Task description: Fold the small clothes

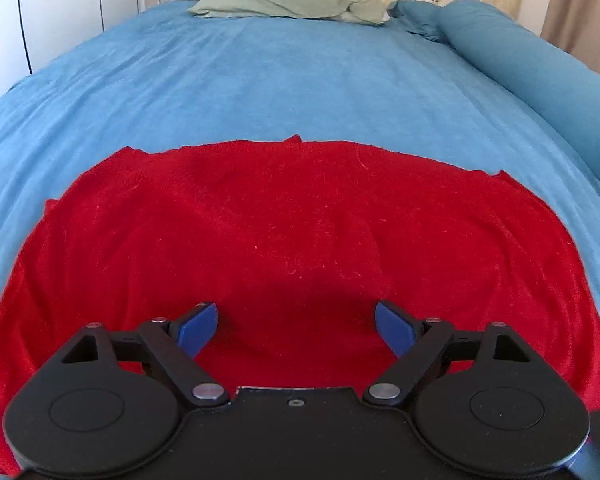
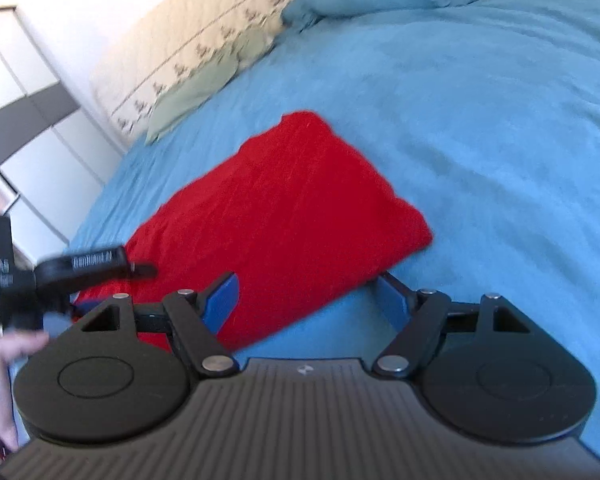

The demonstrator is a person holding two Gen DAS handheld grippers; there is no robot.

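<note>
Garment (image 2: 276,216) looks folded already: red knit thing lying as a flat rectangle on the blue bedspread (image 1: 260,80), edges fairly square, no sleeve or loose flap that I can make out from either camera

Left gripper (image 1: 296,330): fingers spread wide, nothing between the blue pads (image 1: 198,328), only red fabric lying beneath and ahead of them. I can't tell if the tips touch the cloth or hover just above it. The garment fills the space in front of and to both sides of these fingers, its far edge well ahead of the tips

Right gripper (image 2: 306,300): fingers also spread, not pinching anything. Its one pad (image 2: 222,300) sits over the near edge of the garment, the other is off the cloth over bare bedspread, so the garment's near corner runs between the fingers without being clamped. From this camera I see the left gripper off past that same pad, blurred, with a bit of hand (image 2: 4,364) behind it

My read: folds on this piece are done, both grippers are free of it. Left, as I judge it: maybe one more halving if a smaller packet is wanted, or a pat flat and setting it aside. No other small clothes in view; green pillow (image 1: 284,2) and rolled blue bedding (image 1: 532,68) far ahead of the fingers are bed stuff, not part of the job
</note>
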